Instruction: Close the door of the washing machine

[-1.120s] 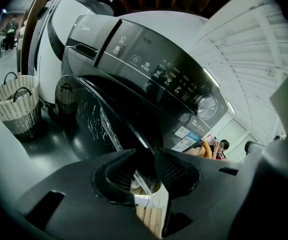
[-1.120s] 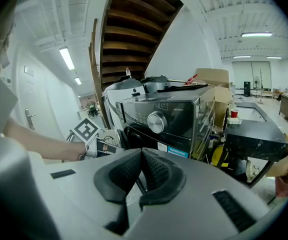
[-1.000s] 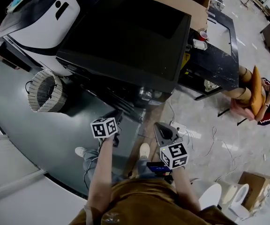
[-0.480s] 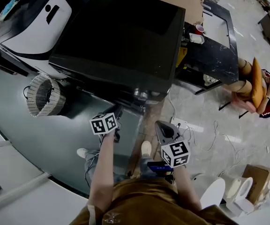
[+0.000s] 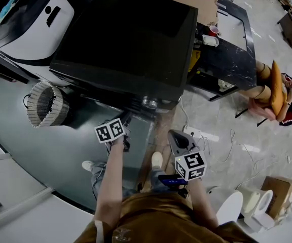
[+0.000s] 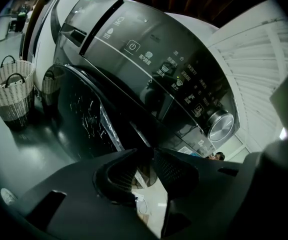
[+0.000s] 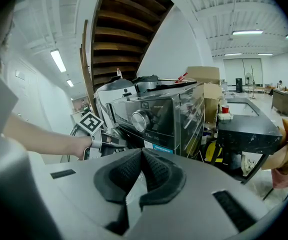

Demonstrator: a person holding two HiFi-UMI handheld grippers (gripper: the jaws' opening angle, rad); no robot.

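Note:
The dark washing machine [image 5: 131,39] fills the middle of the head view; its control panel and silver knob [image 6: 219,125] show in the left gripper view. Its glass door [image 6: 79,109] stands slightly ajar, chrome rim toward me. My left gripper [image 5: 125,119] is at the machine's front. Its jaws [image 6: 146,154] have just been closing, and the door's dark edge runs in between the tips. The right gripper view shows the left gripper [image 7: 115,143] at that edge too. My right gripper [image 5: 175,135] hangs apart over the floor, its pads [image 7: 140,156] together on nothing.
A wicker basket [image 5: 47,103] stands on the floor left of the machine, beside a white appliance [image 5: 39,19]. A black table [image 5: 227,54] with a red cup [image 5: 214,30] is on the right, a seated person [image 5: 283,100] beyond it. Cables [image 5: 207,146] and a cardboard box [image 5: 275,201] lie on the floor.
My left gripper has shifted a little toward the machine's front and its marker cube has rolled slightly. The right gripper has hardly moved.

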